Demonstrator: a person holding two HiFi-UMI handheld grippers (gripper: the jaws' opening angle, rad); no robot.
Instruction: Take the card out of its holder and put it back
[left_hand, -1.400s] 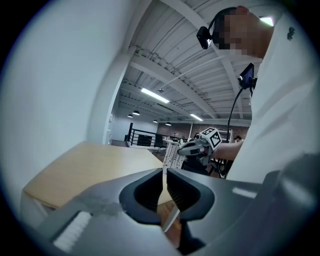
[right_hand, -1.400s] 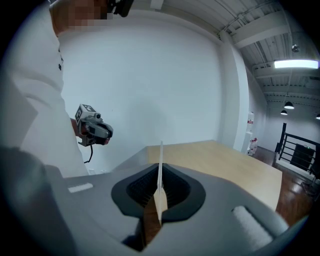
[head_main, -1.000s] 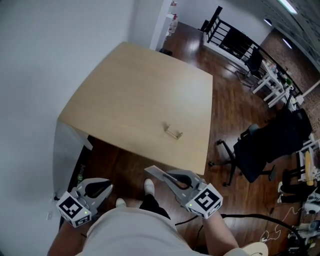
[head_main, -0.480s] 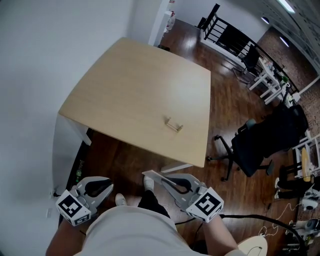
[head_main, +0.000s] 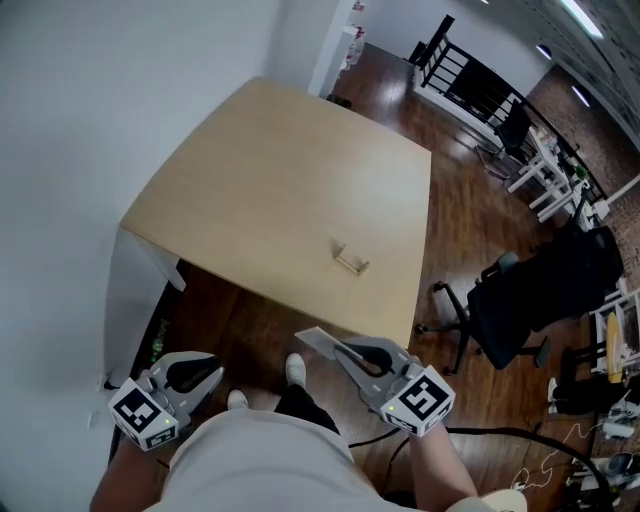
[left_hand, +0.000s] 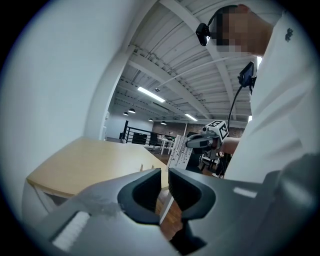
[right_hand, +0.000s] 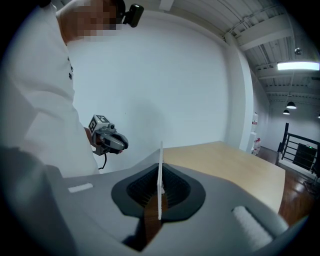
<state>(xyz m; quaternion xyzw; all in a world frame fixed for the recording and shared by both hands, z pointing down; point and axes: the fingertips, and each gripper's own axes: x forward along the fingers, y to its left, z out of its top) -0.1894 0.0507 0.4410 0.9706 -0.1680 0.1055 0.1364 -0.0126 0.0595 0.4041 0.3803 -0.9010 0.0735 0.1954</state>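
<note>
A small wooden card holder (head_main: 349, 262) stands empty near the front right of the light wooden table (head_main: 270, 190). My right gripper (head_main: 345, 352) is low by the person's body, short of the table's front edge, and is shut on a white card (head_main: 318, 343). The right gripper view shows that card (right_hand: 160, 180) edge-on and upright between the pads. My left gripper (head_main: 205, 378) is at the lower left, away from the table, its jaws nearly together with nothing in them. From the left gripper view the holder (left_hand: 146, 167) shows beyond the jaws, and the card (left_hand: 178, 150) hangs further right.
A black office chair (head_main: 535, 290) stands on the dark wood floor to the right of the table. A white wall runs along the left. White desks and a black railing (head_main: 470, 80) are far back. The person's shoes (head_main: 295, 370) are below the table's front edge.
The head view has shifted slightly. Both grippers stay low by the body, and the right one still has the card in it.
</note>
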